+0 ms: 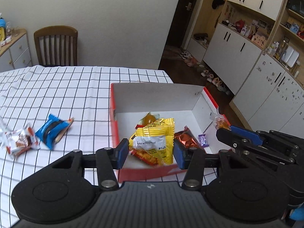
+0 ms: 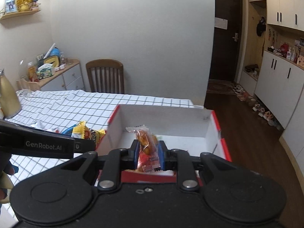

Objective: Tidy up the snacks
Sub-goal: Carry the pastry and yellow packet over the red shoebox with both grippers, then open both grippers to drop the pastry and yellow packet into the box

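A red shoebox (image 1: 152, 98) with a white inside stands at the table's right edge, with several snacks on its floor. My left gripper (image 1: 151, 152) is shut on a yellow packet (image 1: 152, 133) just above the box's near wall. In the right wrist view the same gripper (image 2: 89, 144) reaches in from the left with the yellow packet (image 2: 83, 131) at its tip. My right gripper (image 2: 148, 152) is shut on a clear wrapper with an orange snack (image 2: 147, 148), over the near rim of the box (image 2: 161, 117). From the left wrist view it (image 1: 223, 131) hangs at the box's right wall.
A blue packet (image 1: 51, 129) and a white-and-red packet (image 1: 20, 140) lie on the checked tablecloth (image 1: 76, 87), left of the box. A wooden chair (image 1: 56, 45) stands behind the table. A gold bottle (image 2: 9, 98) is at the far left. The floor drops away right of the box.
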The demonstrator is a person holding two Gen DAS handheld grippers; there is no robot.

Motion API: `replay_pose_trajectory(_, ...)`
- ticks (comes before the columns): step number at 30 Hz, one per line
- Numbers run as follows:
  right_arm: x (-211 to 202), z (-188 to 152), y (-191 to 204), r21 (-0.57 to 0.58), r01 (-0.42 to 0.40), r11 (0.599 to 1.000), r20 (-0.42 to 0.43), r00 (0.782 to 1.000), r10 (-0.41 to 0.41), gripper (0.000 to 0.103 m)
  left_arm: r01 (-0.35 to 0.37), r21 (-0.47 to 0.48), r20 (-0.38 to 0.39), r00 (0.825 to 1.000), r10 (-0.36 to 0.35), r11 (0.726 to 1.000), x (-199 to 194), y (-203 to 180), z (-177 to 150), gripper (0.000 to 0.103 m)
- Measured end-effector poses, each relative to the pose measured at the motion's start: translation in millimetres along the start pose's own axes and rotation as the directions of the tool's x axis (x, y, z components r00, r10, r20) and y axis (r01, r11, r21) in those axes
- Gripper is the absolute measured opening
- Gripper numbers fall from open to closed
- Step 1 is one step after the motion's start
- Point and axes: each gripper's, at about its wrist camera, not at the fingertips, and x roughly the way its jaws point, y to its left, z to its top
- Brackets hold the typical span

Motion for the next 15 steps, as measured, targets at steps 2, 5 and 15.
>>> replay_pose_trajectory(2, 6, 3, -8, 0.006, 0.008, 1.000, -0.006, 1.000, -0.008, 0.019, -0.003, 0.015, -0.005, 1.000, 0.004, 1.000, 10, -5, 7, 0.049)
replay_pose_trajectory(5, 17, 8, -20, 0.019, 0.018, 1.000, -0.021, 1.000, -0.018, 0.019, -0.010, 0.026, -0.016, 1.000, 0.011, 1.000, 25, -10, 17, 0.049)
replay_pose_trajectory(15, 61, 17, -46, 0.027, 0.048, 0.998, -0.084, 0.995, -0.045, 0.019, -0.017, 0.044, -0.072, 0.997, 0.020, 0.999, 82, -18, 52, 0.049)
